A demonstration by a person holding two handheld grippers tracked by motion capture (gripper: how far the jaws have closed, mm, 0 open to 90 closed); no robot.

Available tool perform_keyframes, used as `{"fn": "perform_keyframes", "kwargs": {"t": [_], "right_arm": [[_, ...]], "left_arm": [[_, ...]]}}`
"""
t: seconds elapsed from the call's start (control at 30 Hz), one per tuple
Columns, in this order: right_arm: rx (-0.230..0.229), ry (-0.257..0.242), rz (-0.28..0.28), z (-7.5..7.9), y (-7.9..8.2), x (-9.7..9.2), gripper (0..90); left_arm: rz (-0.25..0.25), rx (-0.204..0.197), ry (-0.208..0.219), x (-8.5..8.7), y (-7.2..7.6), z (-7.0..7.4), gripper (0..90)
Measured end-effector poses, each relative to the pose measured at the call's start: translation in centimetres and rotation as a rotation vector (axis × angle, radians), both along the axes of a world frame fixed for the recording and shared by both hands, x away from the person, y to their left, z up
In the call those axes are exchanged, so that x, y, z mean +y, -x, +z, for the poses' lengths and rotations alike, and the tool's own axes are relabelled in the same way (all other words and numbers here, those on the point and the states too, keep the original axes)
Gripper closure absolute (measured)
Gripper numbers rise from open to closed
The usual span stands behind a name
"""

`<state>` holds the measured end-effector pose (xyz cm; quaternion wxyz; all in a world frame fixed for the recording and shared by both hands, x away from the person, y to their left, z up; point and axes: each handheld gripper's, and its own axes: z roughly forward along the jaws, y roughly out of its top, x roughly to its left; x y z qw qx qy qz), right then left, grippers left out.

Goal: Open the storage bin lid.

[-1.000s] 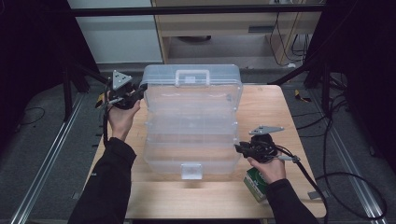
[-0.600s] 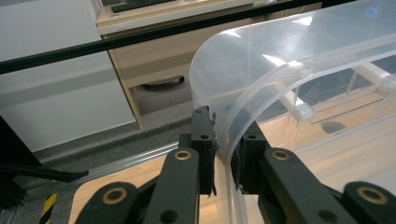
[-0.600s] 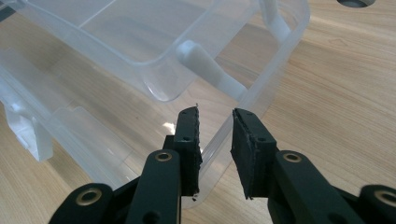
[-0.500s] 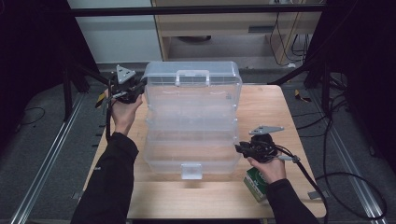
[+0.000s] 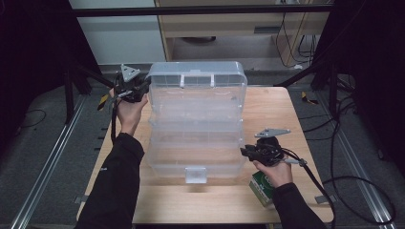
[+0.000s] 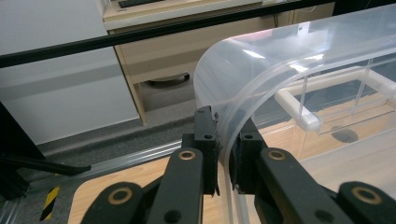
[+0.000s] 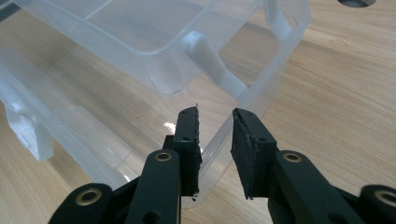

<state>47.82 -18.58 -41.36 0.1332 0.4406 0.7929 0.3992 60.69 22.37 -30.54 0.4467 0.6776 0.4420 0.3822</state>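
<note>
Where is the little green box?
In the high view the green box sits at the table's near right corner, just under the right hand, right of the clear plastic case.

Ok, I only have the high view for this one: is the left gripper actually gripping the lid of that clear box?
Observer: Yes. The left gripper view shows the left gripper has just been closing, with its pads on the rim of the lid.
Operator: And the right one?
Observer: The right gripper straddles the box wall, with a gap at one pad.
</note>
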Motion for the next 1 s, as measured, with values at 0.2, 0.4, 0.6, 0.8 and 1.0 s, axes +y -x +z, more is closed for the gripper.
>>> {"fn": "perform_keyframes", "kwargs": {"t": [0.2, 0.4, 0.6, 0.8, 1.0], "right_arm": [[0.003, 0.0, -0.001, 0.0, 0.0, 0.0, 71.8], [0.004, -0.001, 0.001, 0.0, 0.0, 0.0, 71.8], [0.005, -0.001, 0.001, 0.0, 0.0, 0.0, 71.8], [0.005, 0.0, 0.001, 0.0, 0.0, 0.0, 71.7], [0.006, -0.001, 0.004, 0.0, -0.1, 0.0, 71.6]], "left_arm": [[0.006, 0.012, 0.005, -0.1, -0.9, 0.0, 83.5], [0.012, 0.021, 0.0, -0.3, -1.7, 0.0, 84.0], [0.018, 0.03, 0.007, -0.4, -2.6, -0.1, 84.4], [0.017, 0.043, 0.012, -0.4, -3.3, -0.2, 84.5], [0.019, 0.05, 0.014, -0.5, -3.9, -0.4, 84.7]]}}
